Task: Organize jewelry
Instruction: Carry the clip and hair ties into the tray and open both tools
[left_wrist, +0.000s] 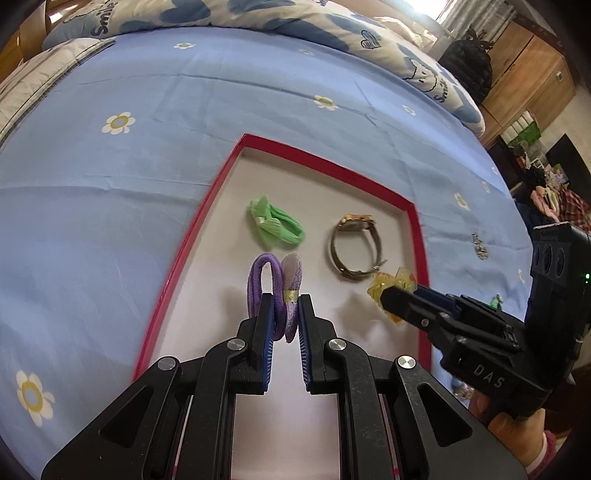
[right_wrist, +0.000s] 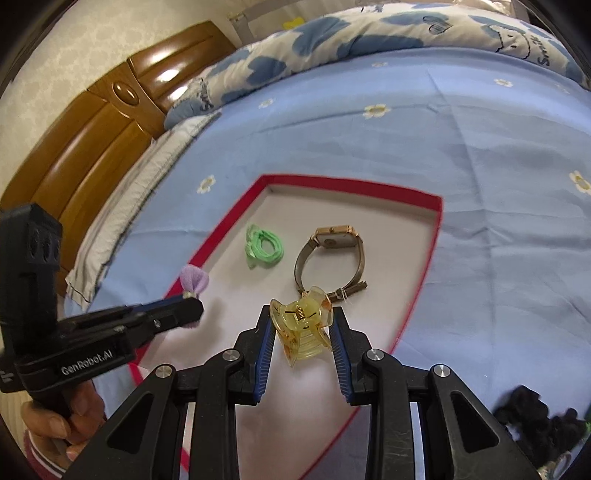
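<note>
Left claw (left_wrist: 287, 304): I pinch the purple hair tie (left_wrist: 275, 280); its loop stands upright above my fingertips.
Right claw (right_wrist: 301, 321): I clamp the yellow hair clip (right_wrist: 301, 325) across its sides, spring uppermost.
Key relation: both loads hang over the near half of the red-rimmed tray (left_wrist: 221, 173); bare floor lies directly below each.
Already placed: green hair tie (left_wrist: 275, 227) and watch (left_wrist: 356, 247), farther in.
Pose: both claws slope steeply down, side by side, left over the tray's left part.
</note>
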